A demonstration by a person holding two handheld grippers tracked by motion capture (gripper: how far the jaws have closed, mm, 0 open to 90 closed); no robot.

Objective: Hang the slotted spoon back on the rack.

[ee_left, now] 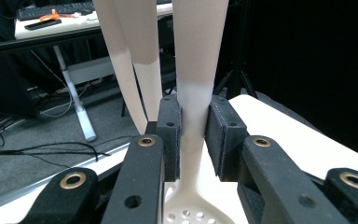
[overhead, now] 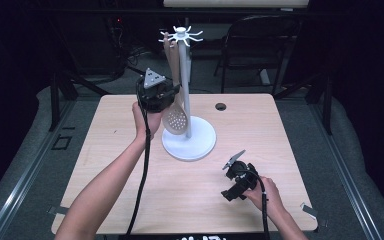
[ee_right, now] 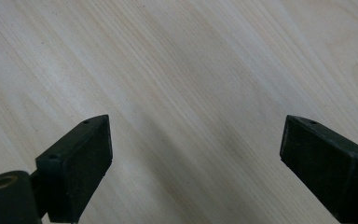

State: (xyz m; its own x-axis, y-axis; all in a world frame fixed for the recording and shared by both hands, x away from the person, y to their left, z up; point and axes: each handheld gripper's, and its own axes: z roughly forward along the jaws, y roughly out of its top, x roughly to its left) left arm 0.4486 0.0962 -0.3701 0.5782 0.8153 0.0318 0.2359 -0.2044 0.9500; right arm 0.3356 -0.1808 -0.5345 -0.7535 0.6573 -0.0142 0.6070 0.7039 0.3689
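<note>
Clamping slotted spoon (ee_left: 193, 121) handle: left hand-held gripper (ee_left: 193, 140) | right hand-held gripper (ee_right: 193, 154) wide open

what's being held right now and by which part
The left gripper clamps the slotted spoon by its handle, just above the perforated bowl. The right gripper is open, holding nothing.

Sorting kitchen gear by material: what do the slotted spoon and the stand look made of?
Slotted spoon: probably light wood or matte plastic; pale beige, dull and even, with no clear grain. Stand: likely white plastic or painted metal; uniform white, smooth, faint sheen on its round base.

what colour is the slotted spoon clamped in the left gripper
Pale beige slotted spoon, perforated bowl; clearest in the left gripper view.
</note>
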